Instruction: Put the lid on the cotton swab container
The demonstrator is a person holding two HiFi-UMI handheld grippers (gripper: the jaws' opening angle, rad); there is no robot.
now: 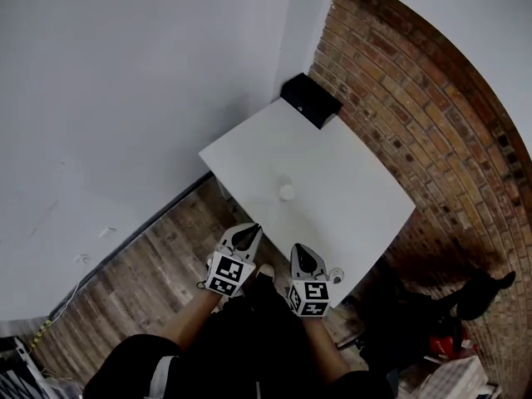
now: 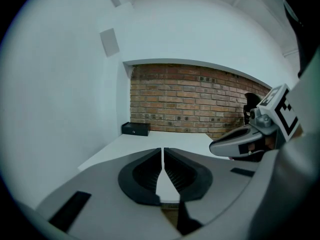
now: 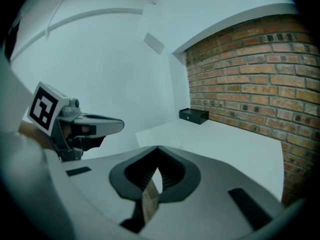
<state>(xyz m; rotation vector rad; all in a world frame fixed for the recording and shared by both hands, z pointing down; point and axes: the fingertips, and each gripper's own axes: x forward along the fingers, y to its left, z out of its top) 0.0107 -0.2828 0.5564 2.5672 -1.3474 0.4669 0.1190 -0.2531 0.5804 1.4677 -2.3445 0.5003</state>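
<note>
A white counter [image 1: 357,181] fills the corner between a white wall [image 1: 125,98] and a brick wall [image 1: 432,98], above a wood floor [image 1: 141,281]. A black box [image 1: 310,100] sits at its far corner. The small white cotton swab container [image 1: 286,192] stands mid-counter. My left gripper [image 1: 253,228] and right gripper [image 1: 298,247] hover near the counter's edge, jaws closed, empty.

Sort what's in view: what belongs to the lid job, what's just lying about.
Job: small white container on the table; left gripper; right gripper, both shut, empty.
Lying about: black box; dark thing on the floor.
</note>
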